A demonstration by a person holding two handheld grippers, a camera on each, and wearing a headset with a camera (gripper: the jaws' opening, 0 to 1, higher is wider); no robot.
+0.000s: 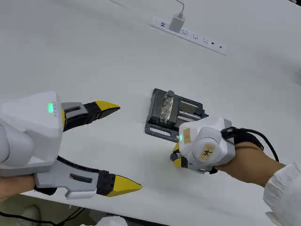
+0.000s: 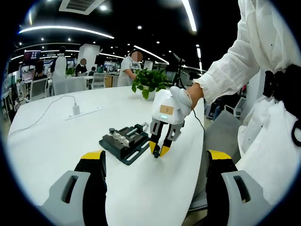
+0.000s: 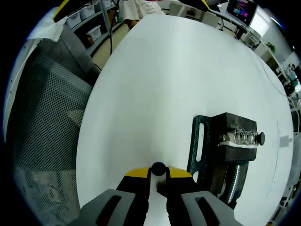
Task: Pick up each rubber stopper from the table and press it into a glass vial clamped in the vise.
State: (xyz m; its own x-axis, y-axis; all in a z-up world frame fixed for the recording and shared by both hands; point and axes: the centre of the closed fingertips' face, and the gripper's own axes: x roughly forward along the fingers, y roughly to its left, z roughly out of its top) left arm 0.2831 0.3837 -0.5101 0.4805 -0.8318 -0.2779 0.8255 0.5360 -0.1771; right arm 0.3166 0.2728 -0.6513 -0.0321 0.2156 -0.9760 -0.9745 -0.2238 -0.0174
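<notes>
A small black rubber stopper [image 3: 158,168] sits on the white table between the yellow tips of my right gripper [image 3: 157,173], which is shut on it. In the head view my right gripper [image 1: 177,156] points down at the table just in front of the dark vise [image 1: 157,123]. The vise [image 3: 230,162] clamps a row of glass vials [image 3: 239,136]; one vial at the end carries a black stopper [image 3: 260,138]. My left gripper [image 1: 123,147] hovers to the left of the vise, open wide and holding nothing. The left gripper view shows the right gripper [image 2: 158,150] beside the vise [image 2: 123,143].
A white power strip [image 1: 188,33] with a plugged charger lies at the far side of the table. The table's near edge runs close under both grippers. A mesh chair [image 3: 47,117] stands beside the table. People and a potted plant [image 2: 149,81] are in the background.
</notes>
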